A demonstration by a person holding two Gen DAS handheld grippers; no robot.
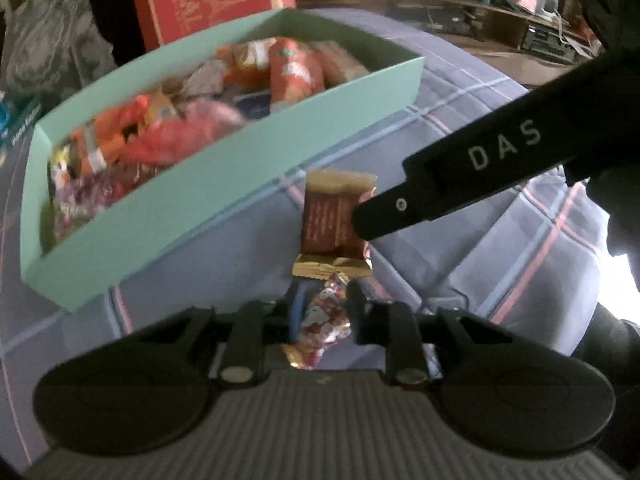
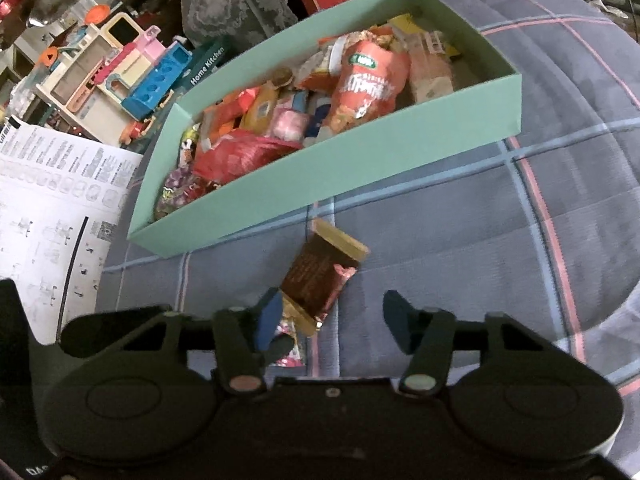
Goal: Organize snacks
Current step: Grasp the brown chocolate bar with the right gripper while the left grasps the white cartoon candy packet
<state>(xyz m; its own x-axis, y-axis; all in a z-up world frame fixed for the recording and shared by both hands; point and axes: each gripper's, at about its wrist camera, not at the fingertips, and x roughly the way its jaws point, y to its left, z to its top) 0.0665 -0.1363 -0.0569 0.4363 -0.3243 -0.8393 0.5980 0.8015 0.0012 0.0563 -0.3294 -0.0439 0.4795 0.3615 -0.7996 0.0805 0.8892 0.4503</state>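
Two crinkly foil packets lie on the quilted plaid cover (image 2: 460, 216). At left, printed instruction sheets (image 2: 44, 208) and a plastic toy kitchen (image 2: 120, 76) sit beside a long mint cardboard box (image 2: 360, 160) heaped with glossy snack bags. Just in front of the box lies a brown, gold-ended bar wrapper (image 2: 316, 276). The left gripper (image 1: 322, 312) pinches a shiny red-and-silver candy packet (image 1: 326, 320); the right gripper (image 2: 336, 316) stands spread around the bar's near end, pads apart from it.
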